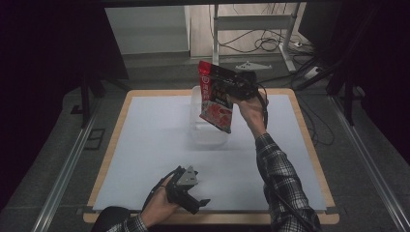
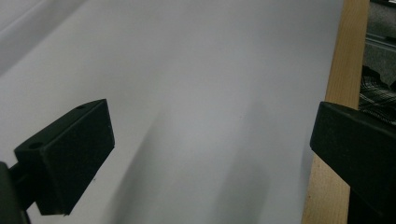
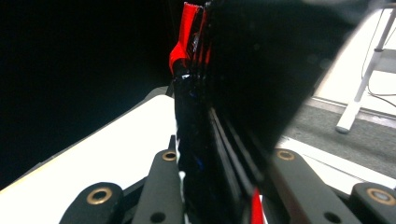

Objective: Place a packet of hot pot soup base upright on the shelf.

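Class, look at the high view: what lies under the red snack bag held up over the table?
Under the red printed snack bag sits a clear plastic container on the white table. The bag covers the container's back part, so its contents cannot be judged.

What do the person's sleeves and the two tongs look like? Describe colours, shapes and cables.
Both sleeves are dark plaid with pale lines. The left tongs are black with a grey three-cornered plate on top and blocky black jaws. The right tongs are black too, with a dark cable trailing along the forearm and brass-coloured pivots on their links.
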`<state>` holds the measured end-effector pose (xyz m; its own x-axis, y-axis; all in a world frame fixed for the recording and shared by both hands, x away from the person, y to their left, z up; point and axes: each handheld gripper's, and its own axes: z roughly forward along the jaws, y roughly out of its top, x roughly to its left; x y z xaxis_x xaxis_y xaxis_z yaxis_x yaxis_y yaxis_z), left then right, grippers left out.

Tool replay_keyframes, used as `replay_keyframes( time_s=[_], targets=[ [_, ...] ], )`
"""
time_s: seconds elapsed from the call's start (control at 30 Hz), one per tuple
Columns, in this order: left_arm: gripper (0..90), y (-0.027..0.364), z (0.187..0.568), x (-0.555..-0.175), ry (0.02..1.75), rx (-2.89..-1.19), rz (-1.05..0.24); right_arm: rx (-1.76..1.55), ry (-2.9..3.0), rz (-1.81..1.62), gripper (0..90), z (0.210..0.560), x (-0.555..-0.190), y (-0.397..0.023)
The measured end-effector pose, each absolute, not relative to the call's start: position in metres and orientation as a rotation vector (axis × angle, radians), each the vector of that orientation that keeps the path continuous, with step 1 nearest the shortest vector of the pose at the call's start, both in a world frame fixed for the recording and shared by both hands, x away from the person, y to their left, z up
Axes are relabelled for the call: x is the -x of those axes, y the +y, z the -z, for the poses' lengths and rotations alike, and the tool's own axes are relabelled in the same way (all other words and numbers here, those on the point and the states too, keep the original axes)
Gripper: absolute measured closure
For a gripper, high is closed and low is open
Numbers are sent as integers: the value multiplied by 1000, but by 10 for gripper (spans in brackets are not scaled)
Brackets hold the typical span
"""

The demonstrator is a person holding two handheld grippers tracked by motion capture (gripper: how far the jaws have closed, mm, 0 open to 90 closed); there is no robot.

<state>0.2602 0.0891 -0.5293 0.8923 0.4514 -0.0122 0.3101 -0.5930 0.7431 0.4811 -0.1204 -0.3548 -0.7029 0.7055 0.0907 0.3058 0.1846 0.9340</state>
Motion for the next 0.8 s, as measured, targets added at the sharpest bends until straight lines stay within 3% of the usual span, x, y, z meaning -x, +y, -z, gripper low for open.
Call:
replay_keyframes(
  time_s=[0.8],
  targets=[
    [0,88,530,-259,536,-2266,-212,-922,2179,-1466,754,399,-485,-89]
  ],
)
